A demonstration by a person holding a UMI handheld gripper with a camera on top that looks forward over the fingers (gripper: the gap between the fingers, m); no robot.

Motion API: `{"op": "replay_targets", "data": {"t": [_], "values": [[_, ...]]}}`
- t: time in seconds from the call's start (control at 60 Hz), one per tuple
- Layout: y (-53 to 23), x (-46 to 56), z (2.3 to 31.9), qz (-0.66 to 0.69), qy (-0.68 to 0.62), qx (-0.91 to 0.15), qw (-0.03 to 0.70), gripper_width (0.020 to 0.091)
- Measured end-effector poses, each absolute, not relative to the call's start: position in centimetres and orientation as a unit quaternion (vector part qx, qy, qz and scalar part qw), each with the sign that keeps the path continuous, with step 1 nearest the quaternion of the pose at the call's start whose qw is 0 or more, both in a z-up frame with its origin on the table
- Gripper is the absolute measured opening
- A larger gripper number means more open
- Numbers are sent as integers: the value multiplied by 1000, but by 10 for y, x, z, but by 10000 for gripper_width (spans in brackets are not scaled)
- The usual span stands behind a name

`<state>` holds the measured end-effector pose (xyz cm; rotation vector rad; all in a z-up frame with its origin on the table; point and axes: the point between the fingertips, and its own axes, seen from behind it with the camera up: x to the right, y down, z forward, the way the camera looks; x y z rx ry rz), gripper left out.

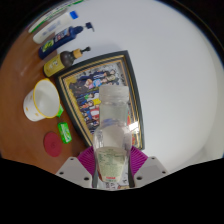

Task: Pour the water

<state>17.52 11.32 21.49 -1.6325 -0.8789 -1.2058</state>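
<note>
**Clear bottle clamped over framed picture**

Hand-held gripper [112, 170] clenched on a clear plastic bottle [111, 125], both pink pads [89, 160] pressed against its lower body from either side. Bottle upright between the fingers, reaching forward along them, ribbed and transparent, with a pale cap end toward the far side. Contents hard to judge through the clear wall.

Beneath and beyond the bottle, a framed picture [92, 85] lying flat on the desk [30, 65], dark frame with a gold inner edge, busy coloured image inside. Brown desk surface on one side, a broad white surface [170, 60] on the other.

Just beside the frame, a white cup [41, 99] standing upright, pale yellowish inside. Near it, closer to the fingers, a small green object [62, 131] and a magenta round lid or dish [53, 147], touching or nearly so; cannot tell which. Beyond the cup, a yellow-lidded jar [55, 64]. Farther off, a cluster of bottles and containers [62, 32], white with green and blue markings, too small to read, along with a dark item beside them.
</note>
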Motion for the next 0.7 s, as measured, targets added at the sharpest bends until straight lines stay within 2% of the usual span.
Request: {"op": "replay_targets", "data": {"t": [0.15,0.467,0.583,0.7], "values": [[154,162,217,-563,-460,-561,396,413],[189,142,193,-642,-567,-432,281,414],[189,135,185,-651,-581,-408,269,413],[187,133,183,-636,-576,-428,284,412]]}}
